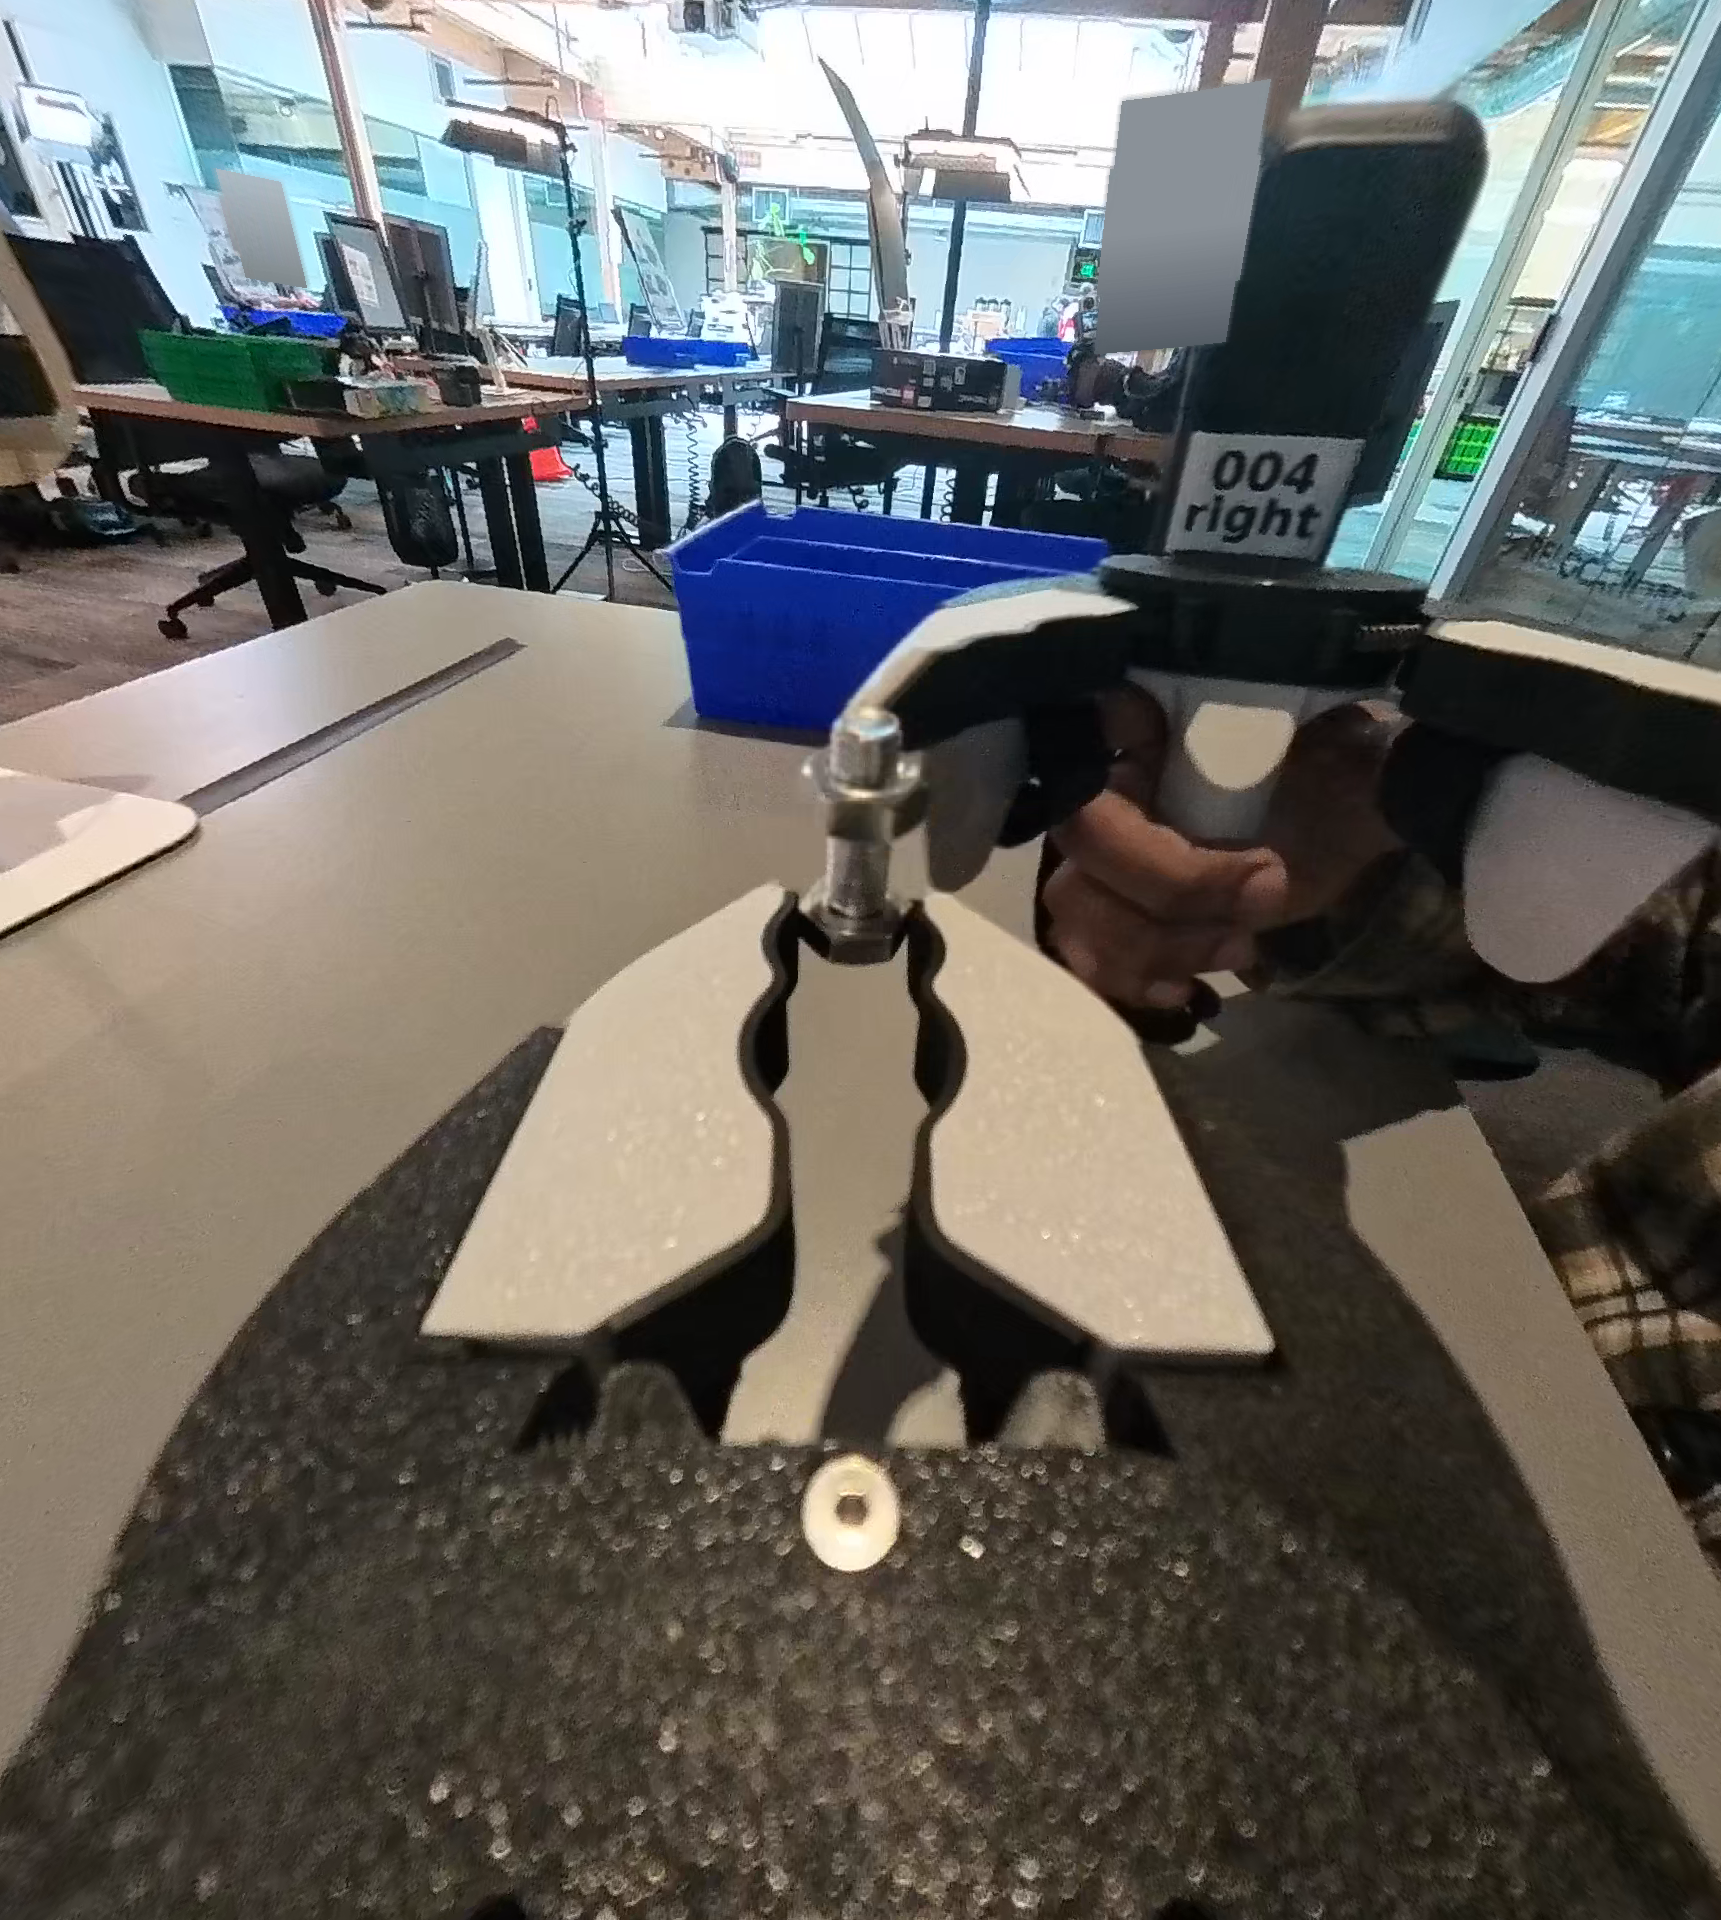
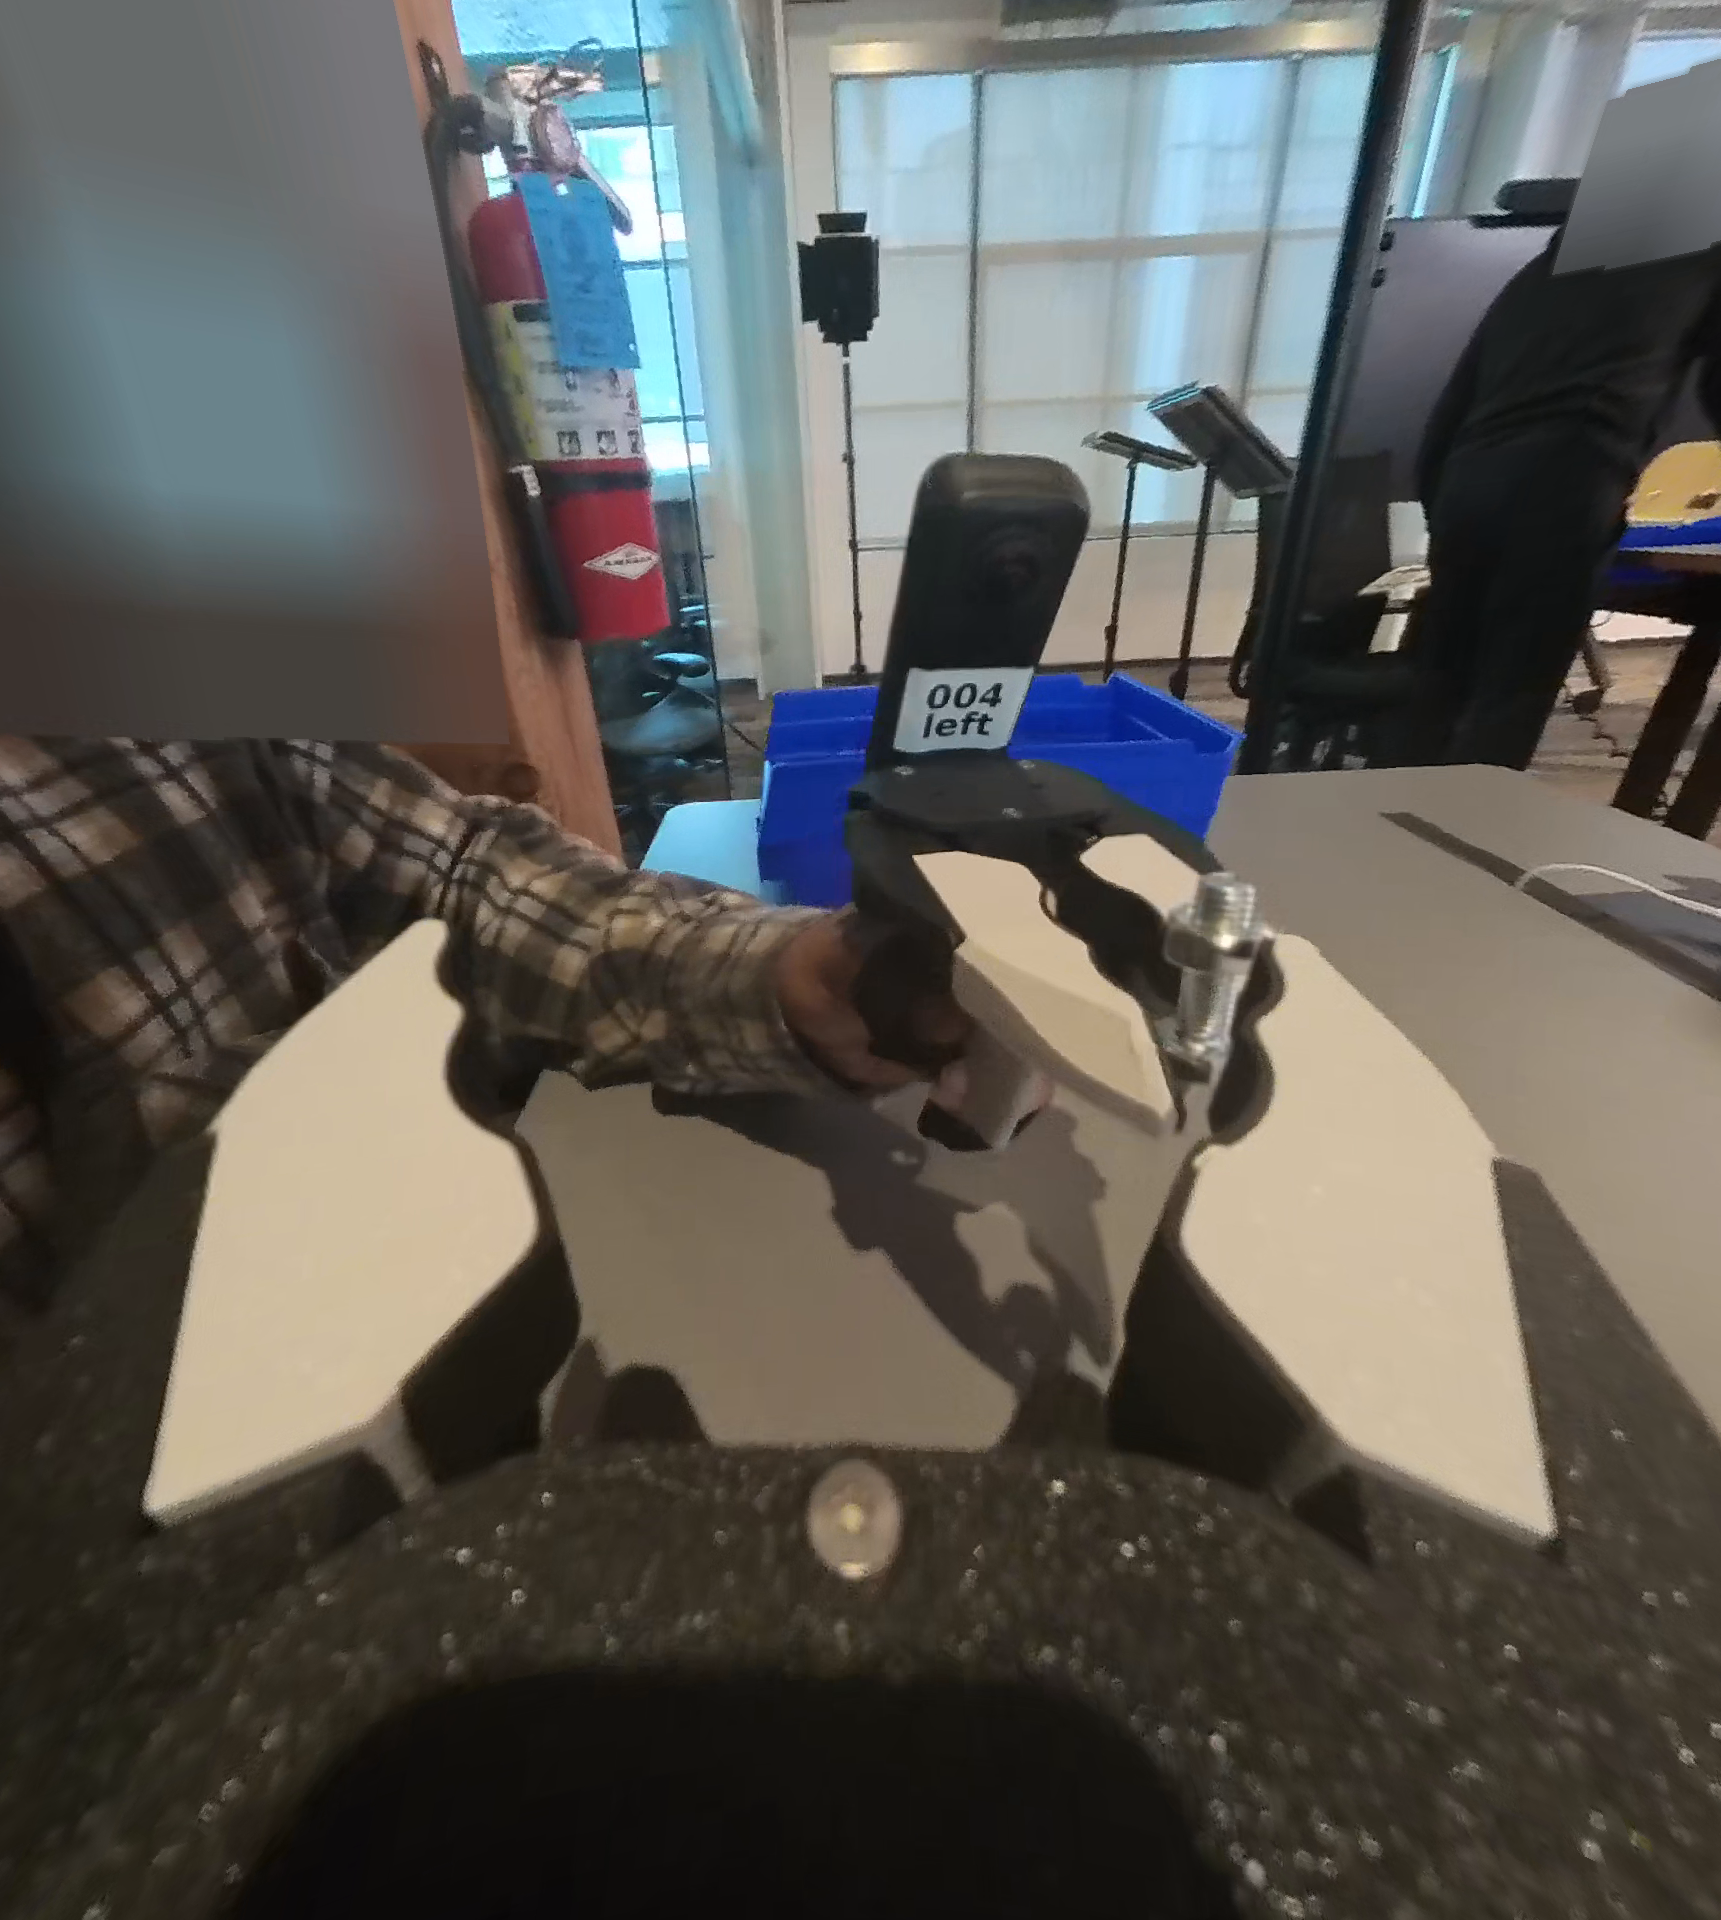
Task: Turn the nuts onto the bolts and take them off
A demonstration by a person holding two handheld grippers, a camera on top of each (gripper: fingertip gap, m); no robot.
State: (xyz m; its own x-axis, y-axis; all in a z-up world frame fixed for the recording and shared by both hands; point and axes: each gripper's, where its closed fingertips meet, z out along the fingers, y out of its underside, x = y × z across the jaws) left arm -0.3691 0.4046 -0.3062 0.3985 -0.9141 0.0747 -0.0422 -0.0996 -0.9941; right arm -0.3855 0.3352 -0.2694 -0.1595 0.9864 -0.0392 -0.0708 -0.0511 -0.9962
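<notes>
A silver bolt (image 1: 851,862) stands upright, threaded end up. My left gripper (image 1: 856,914) is shut on its hex head, just above the grey table (image 1: 316,987). A silver nut (image 1: 861,784) sits on the thread near the top. In the right wrist view the bolt (image 2: 1204,997) and nut (image 2: 1204,943) stand close against the inner face of my right-hand finger (image 2: 1355,1122). My right gripper (image 2: 856,940) is wide open, and its other finger (image 2: 347,1143) is far from the bolt. In the left wrist view one right-gripper finger (image 1: 970,821) is beside the nut.
A blue bin (image 1: 835,623) stands at the table's far edge, behind the bolt; it also shows in the right wrist view (image 2: 1126,727). A white pad (image 1: 35,852) lies at the left. A hand in a plaid sleeve (image 2: 523,935) holds the left gripper. A dark slot (image 1: 357,717) runs across the table.
</notes>
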